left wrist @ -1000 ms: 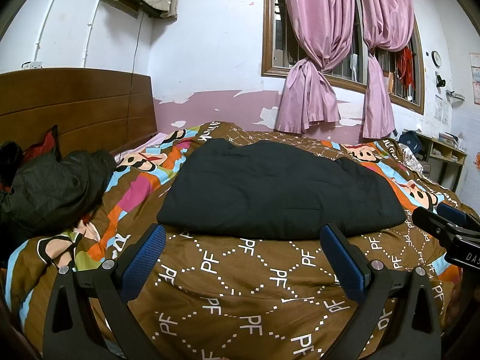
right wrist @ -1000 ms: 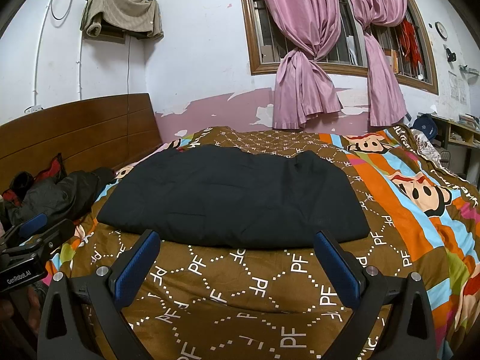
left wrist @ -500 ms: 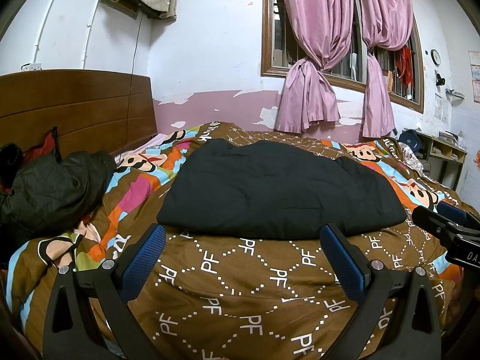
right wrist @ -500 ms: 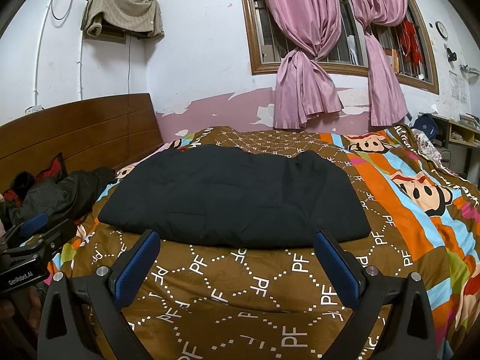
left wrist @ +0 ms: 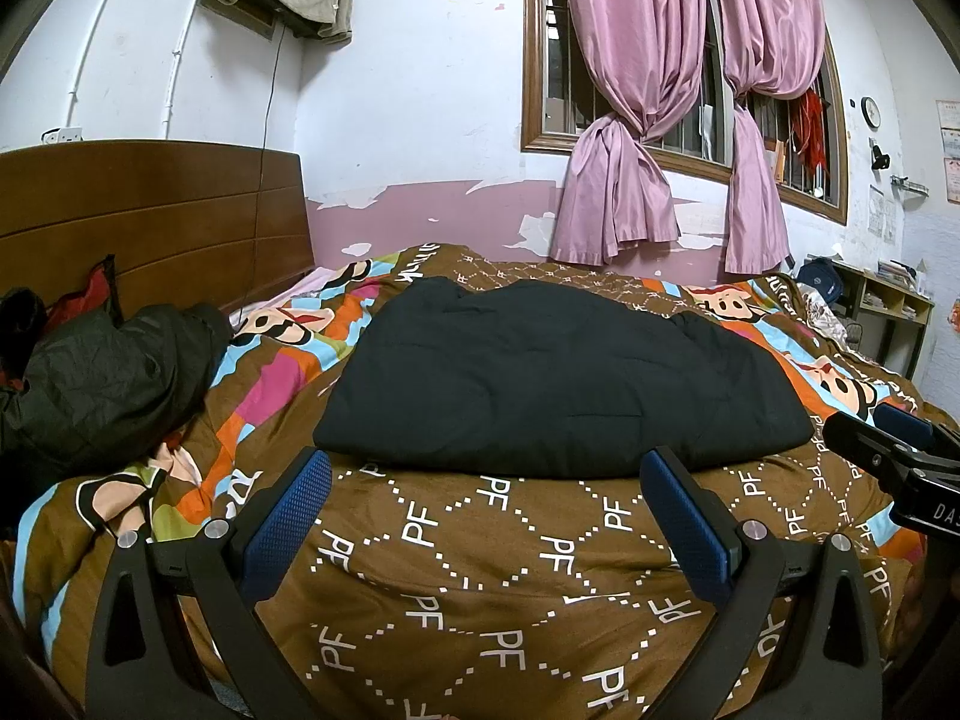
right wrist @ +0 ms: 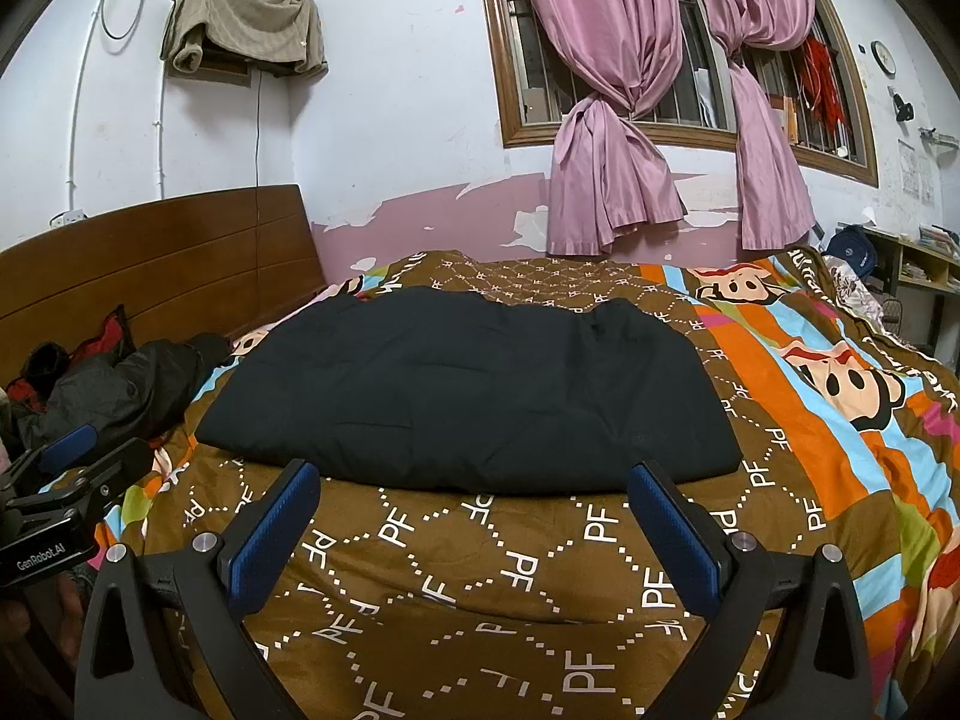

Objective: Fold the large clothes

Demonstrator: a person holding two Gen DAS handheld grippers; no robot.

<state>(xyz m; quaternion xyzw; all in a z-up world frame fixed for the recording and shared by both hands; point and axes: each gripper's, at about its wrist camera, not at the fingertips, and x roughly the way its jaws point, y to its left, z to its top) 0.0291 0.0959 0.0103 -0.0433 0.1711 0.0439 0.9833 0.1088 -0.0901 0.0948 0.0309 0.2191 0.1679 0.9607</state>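
Black garment (left wrist: 558, 378) lies folded flat mid-bed on the brown quilt (left wrist: 480, 570), w/ left gripper (left wrist: 489, 468) & right gripper (right wrist: 474, 480) both spread wide, holding nothing, just near its near edge.

One folded black garment (left wrist: 558, 384); two curtains (left wrist: 624, 90); one dark jacket (left wrist: 102, 384)

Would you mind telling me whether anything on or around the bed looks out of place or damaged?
Two things stand out. A dark jacket lies crumpled against the headboard, unlike the black garment folded flat on the quilt. On the wall below the window, the pink paint is peeling in patches.
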